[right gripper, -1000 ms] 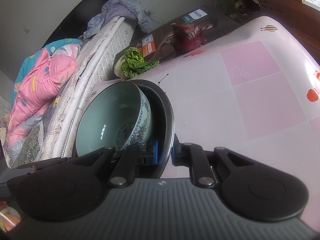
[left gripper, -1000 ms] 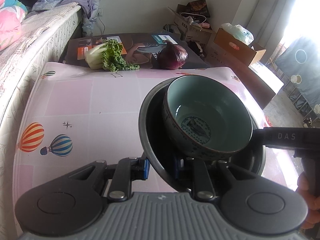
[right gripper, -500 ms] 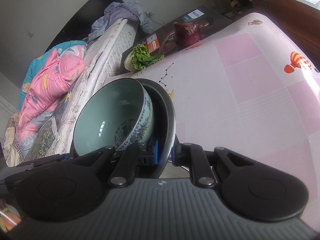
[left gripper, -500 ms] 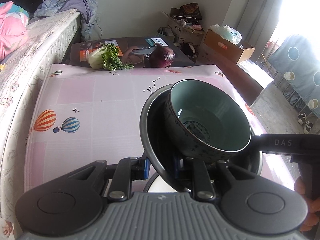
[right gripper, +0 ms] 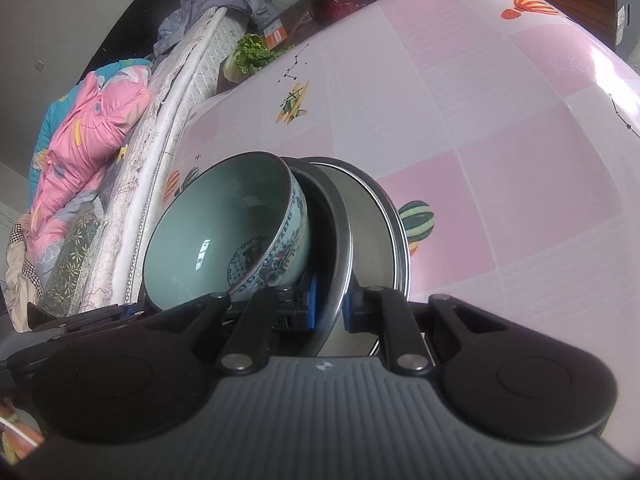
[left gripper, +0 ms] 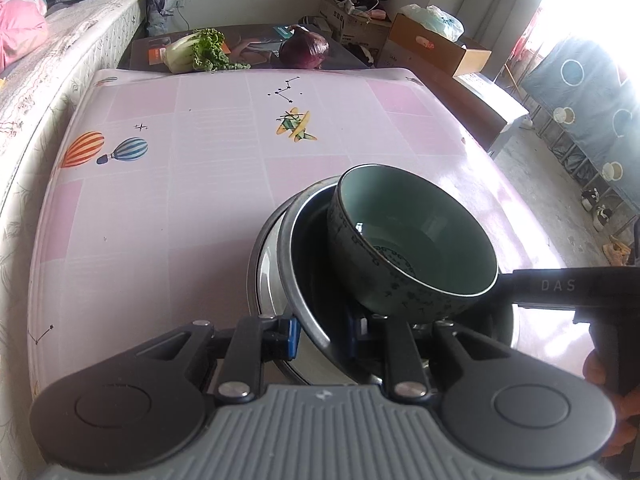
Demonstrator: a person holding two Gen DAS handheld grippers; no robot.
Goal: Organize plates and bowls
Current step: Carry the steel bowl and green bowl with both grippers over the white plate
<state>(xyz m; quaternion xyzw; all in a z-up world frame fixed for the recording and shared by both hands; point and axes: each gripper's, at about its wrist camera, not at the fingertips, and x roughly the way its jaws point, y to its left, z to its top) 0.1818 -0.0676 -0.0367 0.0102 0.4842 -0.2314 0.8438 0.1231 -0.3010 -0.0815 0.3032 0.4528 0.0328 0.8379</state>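
A pale green ceramic bowl (left gripper: pixel 416 240) with a blue pattern sits tilted inside a steel plate (left gripper: pixel 298 280). My left gripper (left gripper: pixel 320 338) is shut on the near rim of that steel plate. My right gripper (right gripper: pixel 330 306) is shut on the plate's opposite rim (right gripper: pixel 338 248), with the bowl (right gripper: pixel 224 232) to its left. A second steel plate (left gripper: pixel 266 264) lies just below on the table; it also shows in the right wrist view (right gripper: pixel 384 240). The held plate hangs low over it, tilted.
The pink patterned table (left gripper: pixel 200 168) stretches ahead. A leafy green (left gripper: pixel 196 54) and a red cabbage (left gripper: pixel 304 52) lie on a dark box beyond its far edge. A bed (left gripper: pixel 60 60) runs along the left. Cardboard boxes (left gripper: pixel 436 46) stand at the back right.
Both grippers have carried the plate and bowl back toward the table's near side and lower. A second steel plate has come into view beneath them.
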